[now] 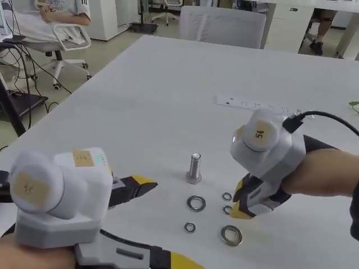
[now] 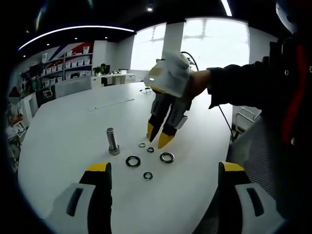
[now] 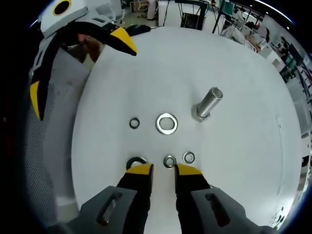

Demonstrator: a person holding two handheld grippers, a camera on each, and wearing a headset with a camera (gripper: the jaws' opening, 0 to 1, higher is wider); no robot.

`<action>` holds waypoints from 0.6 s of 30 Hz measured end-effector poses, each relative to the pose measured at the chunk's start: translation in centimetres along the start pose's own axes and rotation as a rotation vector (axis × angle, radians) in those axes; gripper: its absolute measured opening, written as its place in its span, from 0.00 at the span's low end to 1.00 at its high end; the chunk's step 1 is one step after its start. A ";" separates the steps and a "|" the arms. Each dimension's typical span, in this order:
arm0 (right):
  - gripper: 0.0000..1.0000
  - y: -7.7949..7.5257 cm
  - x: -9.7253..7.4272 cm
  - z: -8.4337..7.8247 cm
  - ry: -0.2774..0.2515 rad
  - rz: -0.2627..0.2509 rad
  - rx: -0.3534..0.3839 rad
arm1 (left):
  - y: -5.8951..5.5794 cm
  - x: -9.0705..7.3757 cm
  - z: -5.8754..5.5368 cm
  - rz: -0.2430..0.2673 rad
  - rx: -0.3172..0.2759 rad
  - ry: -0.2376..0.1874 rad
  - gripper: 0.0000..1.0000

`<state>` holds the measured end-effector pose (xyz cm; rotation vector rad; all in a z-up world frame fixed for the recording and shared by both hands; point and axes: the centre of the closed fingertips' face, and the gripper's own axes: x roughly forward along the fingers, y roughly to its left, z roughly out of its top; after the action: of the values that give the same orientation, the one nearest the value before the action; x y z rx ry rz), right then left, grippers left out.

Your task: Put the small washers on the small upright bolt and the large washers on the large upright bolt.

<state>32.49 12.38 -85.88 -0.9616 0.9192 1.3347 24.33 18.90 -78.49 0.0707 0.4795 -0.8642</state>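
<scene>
The right claw (image 3: 164, 169), narrowly parted and empty, hangs over a small washer (image 3: 169, 161) between the upright bolt (image 3: 207, 103) and the near edge of the surface (image 1: 168, 84). The left claw (image 2: 165, 166) is spread wide. As the tips close, the flat washer may skid away, or the neighbouring washer (image 3: 188, 157) may get nudged.

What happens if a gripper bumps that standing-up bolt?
The bolt could tip: it stands tall on its head alone, unsupported. It looks like solid metal, so likely heavy for its size. Lying down, its round shank would probably roll on the smooth table.
</scene>
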 end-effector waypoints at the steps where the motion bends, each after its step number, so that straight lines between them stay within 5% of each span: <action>1: 0.19 -0.1 0.1 0.0 0.003 -0.005 -0.003 | 0.0 0.0 0.0 -0.001 -0.001 0.000 0.90; 18: 0.19 -0.8 1.5 -0.3 0.041 -0.011 0.023 | 0.1 -0.1 0.1 0.002 -0.003 -0.007 0.90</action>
<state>33.31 12.63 -87.39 -0.9782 0.9576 1.2970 24.40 19.02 -78.40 0.0650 0.4741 -0.8612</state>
